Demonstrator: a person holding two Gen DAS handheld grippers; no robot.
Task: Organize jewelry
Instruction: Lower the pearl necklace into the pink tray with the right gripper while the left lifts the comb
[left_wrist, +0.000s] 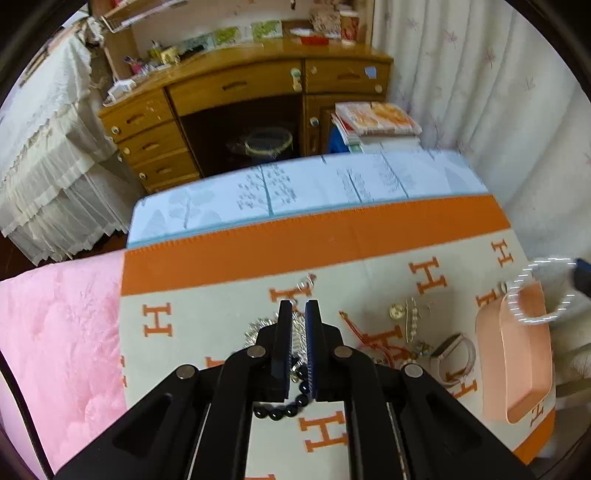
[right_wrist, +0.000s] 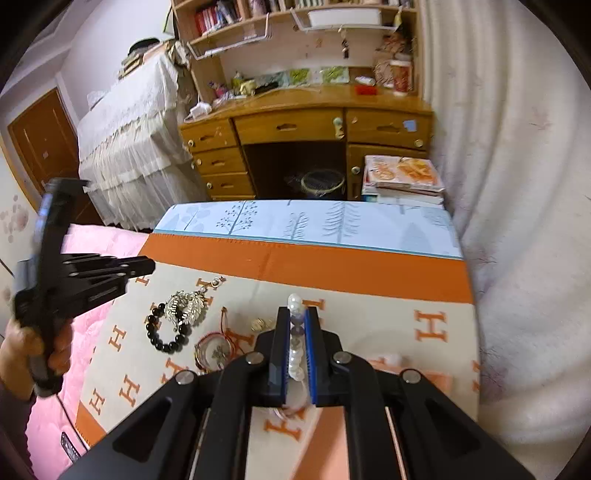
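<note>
My right gripper (right_wrist: 297, 314) is shut on a white pearl bracelet (right_wrist: 295, 354), held over the peach tray (right_wrist: 325, 443). In the left wrist view the bracelet (left_wrist: 541, 291) hangs above the tray (left_wrist: 513, 354) at the right edge. My left gripper (left_wrist: 298, 306) is nearly shut and empty, hovering over a silver leaf necklace (left_wrist: 258, 326) and a black bead bracelet (left_wrist: 291, 404). In the right wrist view the left gripper (right_wrist: 147, 266) hovers left of the silver necklace (right_wrist: 186, 308) and black beads (right_wrist: 162, 332). Red cord bracelets (right_wrist: 218, 350) lie beside them.
The jewelry lies on a cream blanket with orange H marks (left_wrist: 221, 325). A watch (left_wrist: 452, 354), a pearl pin (left_wrist: 412, 321) and a gold charm (left_wrist: 397, 310) lie left of the tray. A pink quilt (left_wrist: 55, 332) lies left. A wooden desk (right_wrist: 306, 140) stands behind.
</note>
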